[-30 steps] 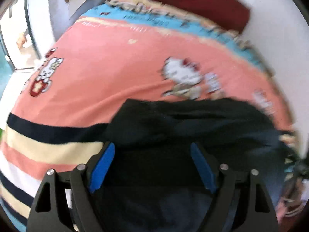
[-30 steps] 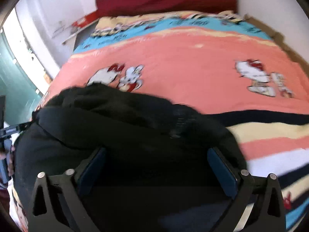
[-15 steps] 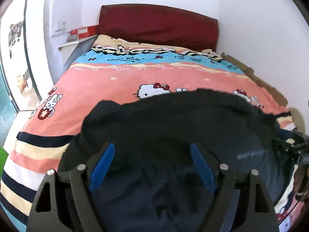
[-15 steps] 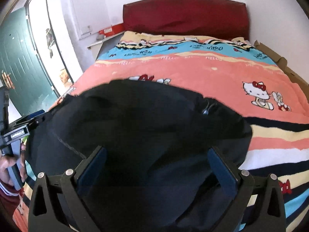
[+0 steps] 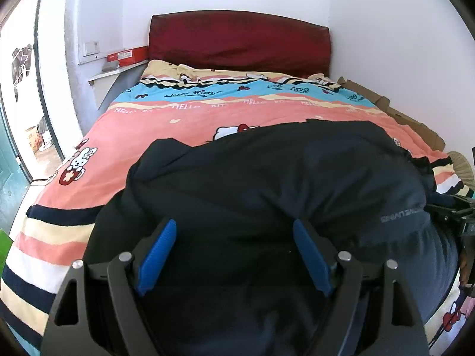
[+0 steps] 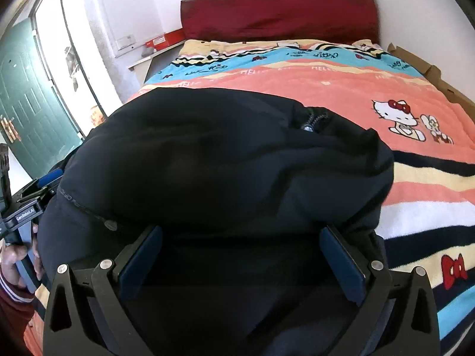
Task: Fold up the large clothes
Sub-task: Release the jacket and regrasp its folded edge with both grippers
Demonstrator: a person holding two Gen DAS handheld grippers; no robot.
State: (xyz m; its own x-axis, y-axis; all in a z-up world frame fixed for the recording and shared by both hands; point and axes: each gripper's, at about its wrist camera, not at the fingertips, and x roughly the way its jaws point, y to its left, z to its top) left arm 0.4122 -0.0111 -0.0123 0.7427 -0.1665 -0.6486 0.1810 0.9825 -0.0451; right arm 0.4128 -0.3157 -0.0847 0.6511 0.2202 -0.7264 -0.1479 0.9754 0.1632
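Black jacket hides both claws' grip.

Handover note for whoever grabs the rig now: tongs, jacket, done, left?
Left tongs: jaws wide, dark jacket bunched between them; whether the pads press on it isn't clear.
Right tongs: the same, jaws wide with the jacket between them.
The jacket lies in a puffy heap on the near end of the patterned bedspread, zipper pull on top.
Done: no neat fold visible.
Left: probably spread it flat, fold sleeves in, fold the body over.
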